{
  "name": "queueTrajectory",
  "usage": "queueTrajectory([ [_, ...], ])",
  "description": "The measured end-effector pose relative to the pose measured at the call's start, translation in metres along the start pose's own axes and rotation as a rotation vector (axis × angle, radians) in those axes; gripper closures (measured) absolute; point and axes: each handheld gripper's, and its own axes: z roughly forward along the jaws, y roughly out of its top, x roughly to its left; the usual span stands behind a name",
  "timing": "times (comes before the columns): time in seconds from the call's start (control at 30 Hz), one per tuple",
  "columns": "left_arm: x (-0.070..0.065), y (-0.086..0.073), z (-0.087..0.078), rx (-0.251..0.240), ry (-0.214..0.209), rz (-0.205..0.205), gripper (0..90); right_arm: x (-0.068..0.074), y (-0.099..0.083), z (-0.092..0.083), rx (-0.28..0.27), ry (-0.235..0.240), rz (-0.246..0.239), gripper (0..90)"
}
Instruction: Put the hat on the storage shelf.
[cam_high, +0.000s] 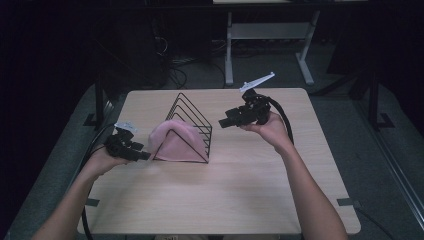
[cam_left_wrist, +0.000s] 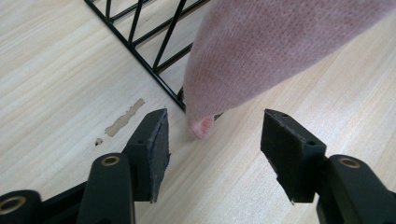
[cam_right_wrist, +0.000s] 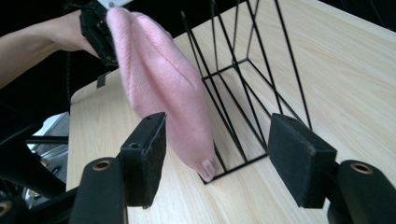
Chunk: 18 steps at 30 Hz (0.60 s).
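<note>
A pink knitted hat (cam_high: 176, 141) is draped over the near end of a black wire rack (cam_high: 192, 117) on the wooden table. My left gripper (cam_high: 142, 155) sits just left of the hat's lower corner, open, with the hat's tip (cam_left_wrist: 201, 126) hanging between and slightly ahead of its jaws. My right gripper (cam_high: 224, 122) is held above the table to the right of the rack, open, pointing at it. In the right gripper view the hat (cam_right_wrist: 163, 88) hangs down the rack's wires (cam_right_wrist: 252, 79), with nothing between the jaws.
The table (cam_high: 240, 185) has a small chipped patch (cam_left_wrist: 123, 119) in its surface near my left gripper. Behind the table stand a white desk frame (cam_high: 265, 35) and cables on the floor. The near half of the table is bare wood.
</note>
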Motion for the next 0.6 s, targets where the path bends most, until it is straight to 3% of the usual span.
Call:
queueTrajectory([
  [0.43, -0.005, 0.0, -0.002, 0.01, 0.012, 0.024, 33.4, -0.006, -0.023, -0.019, -0.006, -0.048, 0.039, 33.4],
  [0.6, -0.006, -0.002, -0.002, 0.009, 0.015, 0.014, 30.9, -0.011, -0.036, -0.026, -0.009, -0.061, 0.062, 32.9],
])
